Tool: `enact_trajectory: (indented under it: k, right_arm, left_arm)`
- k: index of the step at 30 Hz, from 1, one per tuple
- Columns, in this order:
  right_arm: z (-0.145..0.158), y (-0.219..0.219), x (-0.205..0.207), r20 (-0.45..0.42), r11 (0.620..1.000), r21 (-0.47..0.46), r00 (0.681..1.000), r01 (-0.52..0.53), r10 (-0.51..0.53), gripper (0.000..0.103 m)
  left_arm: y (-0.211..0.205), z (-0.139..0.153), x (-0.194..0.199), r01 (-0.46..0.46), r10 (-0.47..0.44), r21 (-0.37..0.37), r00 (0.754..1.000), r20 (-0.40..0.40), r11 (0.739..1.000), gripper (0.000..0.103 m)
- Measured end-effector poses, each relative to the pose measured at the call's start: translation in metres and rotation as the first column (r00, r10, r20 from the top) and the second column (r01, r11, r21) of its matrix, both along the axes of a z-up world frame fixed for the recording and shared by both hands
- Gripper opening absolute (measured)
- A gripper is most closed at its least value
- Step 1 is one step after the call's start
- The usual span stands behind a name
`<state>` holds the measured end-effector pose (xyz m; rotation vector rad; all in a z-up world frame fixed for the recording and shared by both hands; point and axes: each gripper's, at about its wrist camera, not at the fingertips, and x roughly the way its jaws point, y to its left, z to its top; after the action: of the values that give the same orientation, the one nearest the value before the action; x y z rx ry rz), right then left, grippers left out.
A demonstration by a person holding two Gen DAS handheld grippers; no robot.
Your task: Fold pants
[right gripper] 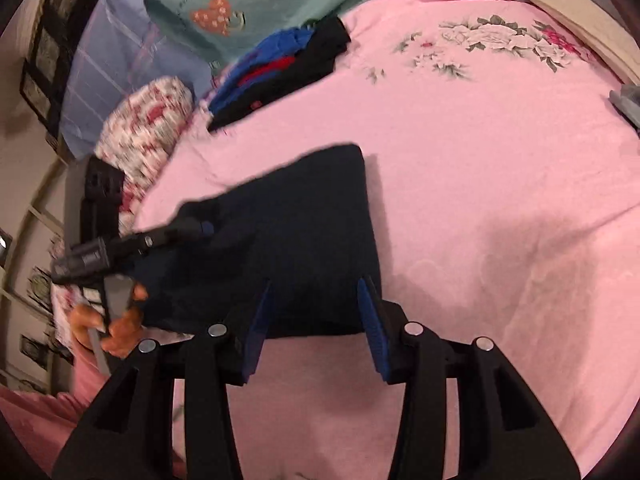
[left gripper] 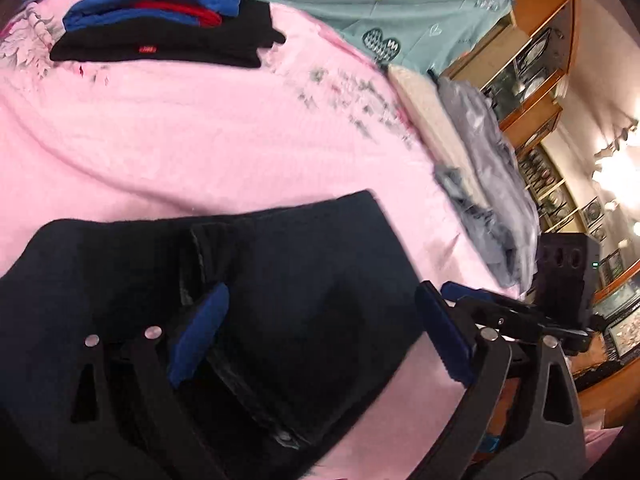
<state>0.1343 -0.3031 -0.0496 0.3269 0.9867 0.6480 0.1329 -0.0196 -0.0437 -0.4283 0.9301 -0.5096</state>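
Dark navy pants lie folded into a compact block on the pink bedspread; they also show in the right wrist view. My left gripper is open, its jaws wide apart over the pants, the left blue pad resting on the cloth. It appears in the right wrist view at the pants' left edge. My right gripper is open, its jaws straddling the near edge of the pants, holding nothing.
A stack of folded blue, red and black clothes lies at the far side of the bed, also in the right wrist view. Grey crumpled garments lie at the right edge. Pillows and wooden shelves surround the bed.
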Motion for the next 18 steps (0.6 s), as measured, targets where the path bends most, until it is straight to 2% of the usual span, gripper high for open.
enact_trajectory:
  k: [2, 3, 5, 6, 7, 10, 12, 13, 14, 15, 16, 18]
  right_arm:
    - [0.005, -0.006, 0.003, -0.019, 0.988, 0.153, 0.999, -0.025, 0.029, 0.045]
    - [0.002, -0.006, 0.005, -0.045, 0.973, 0.227, 0.997, -0.045, 0.056, 0.045]
    - [-0.013, -0.005, 0.012, -0.126, 0.951, 0.306, 0.987, -0.056, 0.098, 0.045]
    - [-0.027, -0.004, 0.016, -0.187, 0.962, 0.272, 0.979, -0.033, 0.086, 0.045]
    - [-0.041, -0.006, 0.019, -0.226, 0.972, 0.236, 0.972, -0.007, 0.062, 0.036]
    - [-0.046, -0.021, 0.022, -0.280, 0.945, 0.325, 0.959, 0.042, 0.053, 0.036]
    - [-0.031, -0.023, 0.018, -0.210, 0.942, 0.334, 0.977, 0.030, 0.044, 0.041]
    - [-0.027, -0.021, 0.016, -0.186, 0.942, 0.335, 0.981, 0.012, 0.054, 0.044]
    - [-0.026, -0.017, 0.015, -0.176, 0.943, 0.331, 0.982, -0.002, 0.064, 0.049]
    - [-0.031, -0.012, 0.015, -0.202, 0.960, 0.279, 0.978, -0.001, 0.059, 0.049]
    - [-0.037, -0.008, 0.018, -0.219, 0.971, 0.238, 0.975, 0.004, 0.050, 0.048]
    - [-0.035, -0.006, 0.017, -0.196, 0.975, 0.221, 0.979, -0.008, 0.053, 0.048]
  left_arm:
    - [-0.001, 0.003, -0.010, 0.026, -0.025, -0.042, 1.000, 0.009, 0.999, 0.096]
    - [-0.001, 0.002, -0.011, 0.034, -0.034, -0.041, 0.999, 0.003, 0.999, 0.097]
    - [-0.007, -0.012, -0.012, 0.048, -0.049, -0.005, 0.998, -0.039, 0.999, 0.097]
    - [-0.008, -0.020, -0.015, 0.053, -0.052, 0.006, 0.998, -0.040, 0.999, 0.097]
    - [-0.009, -0.018, -0.017, 0.054, -0.054, 0.014, 0.998, -0.016, 0.998, 0.097]
    - [-0.010, -0.009, -0.025, 0.046, -0.046, 0.018, 0.999, -0.010, 0.999, 0.097]
    - [-0.009, -0.006, -0.027, 0.053, -0.053, -0.033, 0.998, -0.019, 0.998, 0.097]
    - [-0.010, -0.009, -0.027, 0.055, -0.056, -0.031, 0.998, -0.023, 0.998, 0.097]
    - [-0.012, -0.012, -0.028, 0.053, -0.054, -0.013, 0.998, -0.026, 0.999, 0.097]
    - [-0.014, -0.015, -0.030, 0.054, -0.054, 0.016, 0.998, -0.023, 0.998, 0.097]
    - [-0.015, -0.015, -0.034, 0.053, -0.053, 0.030, 0.999, -0.010, 0.998, 0.097]
    - [-0.015, -0.008, -0.042, 0.038, -0.038, 0.053, 0.999, 0.011, 0.998, 0.097]
